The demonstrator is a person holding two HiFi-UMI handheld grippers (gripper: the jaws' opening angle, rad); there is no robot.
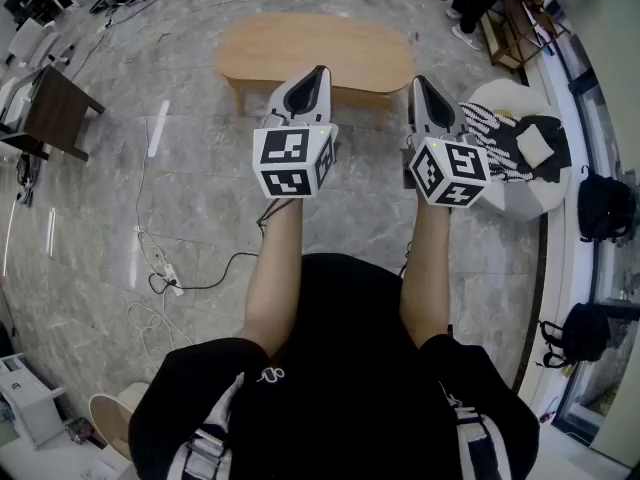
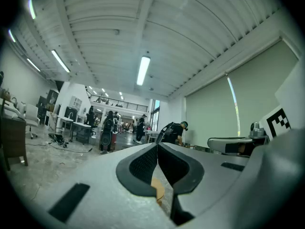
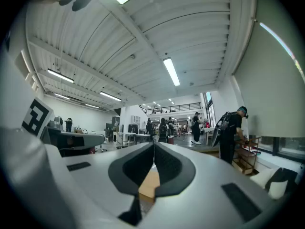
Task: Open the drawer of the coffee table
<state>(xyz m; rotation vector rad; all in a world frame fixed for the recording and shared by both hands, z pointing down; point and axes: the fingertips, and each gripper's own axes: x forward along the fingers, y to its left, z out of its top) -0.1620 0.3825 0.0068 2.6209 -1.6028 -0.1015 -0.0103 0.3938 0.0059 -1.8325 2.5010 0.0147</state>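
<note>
The left hand-held gripper (image 1: 318,72) and right hand-held gripper (image 1: 418,81) were held level, jaws pressed together on nothing. The coffee table (image 1: 270,48) stood on the floor (image 1: 200,198) ahead, well apart from both; its drawer was not visible. Being wood, the drawer was probably rigid and slid lightly, best gripped at its front pull or lip.

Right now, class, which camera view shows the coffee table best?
The head view: the coffee table shows nearly its whole wooden top there. Each gripper view shows only a tan sliver of it below closed jaws.
</note>
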